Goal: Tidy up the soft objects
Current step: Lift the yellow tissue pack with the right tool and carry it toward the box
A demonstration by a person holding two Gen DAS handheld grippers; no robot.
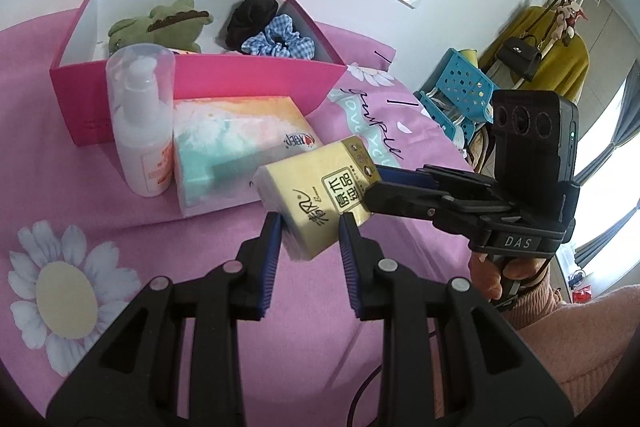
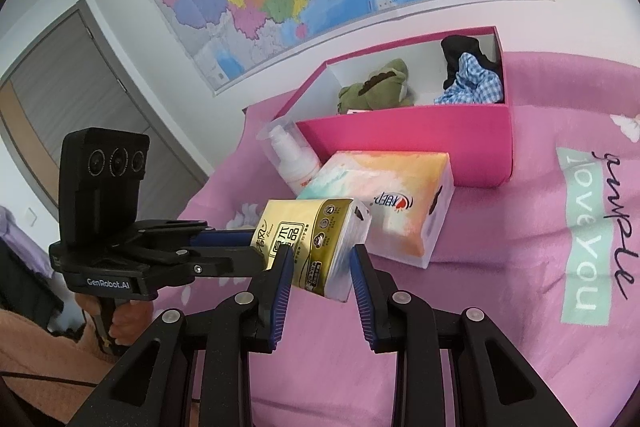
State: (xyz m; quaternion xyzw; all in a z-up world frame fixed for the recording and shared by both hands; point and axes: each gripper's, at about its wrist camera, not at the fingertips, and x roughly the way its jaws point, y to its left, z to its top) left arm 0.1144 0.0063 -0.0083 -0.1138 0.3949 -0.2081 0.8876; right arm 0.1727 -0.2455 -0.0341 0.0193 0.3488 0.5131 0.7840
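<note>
A yellow tissue pack [image 1: 316,199] is held off the pink bedspread by both grippers. My left gripper [image 1: 308,223] has its fingers on the pack's sides at one end. My right gripper [image 2: 320,259] grips the other end; it shows in the left wrist view [image 1: 372,187]. The pack also shows in the right wrist view [image 2: 316,243]. Behind it lies a larger pastel tissue pack [image 1: 240,151] and a pink box [image 1: 200,83] holding a green plush frog [image 1: 160,27], a black scrunchie [image 1: 252,15] and a blue checked scrunchie [image 1: 280,43].
A white pump bottle [image 1: 140,119] stands left of the pastel pack, against the box front. The bedspread [image 1: 80,187] has daisy prints. A blue perforated basket [image 1: 460,87] and a coat rack with yellow clothing [image 1: 552,55] stand beyond the bed's right edge.
</note>
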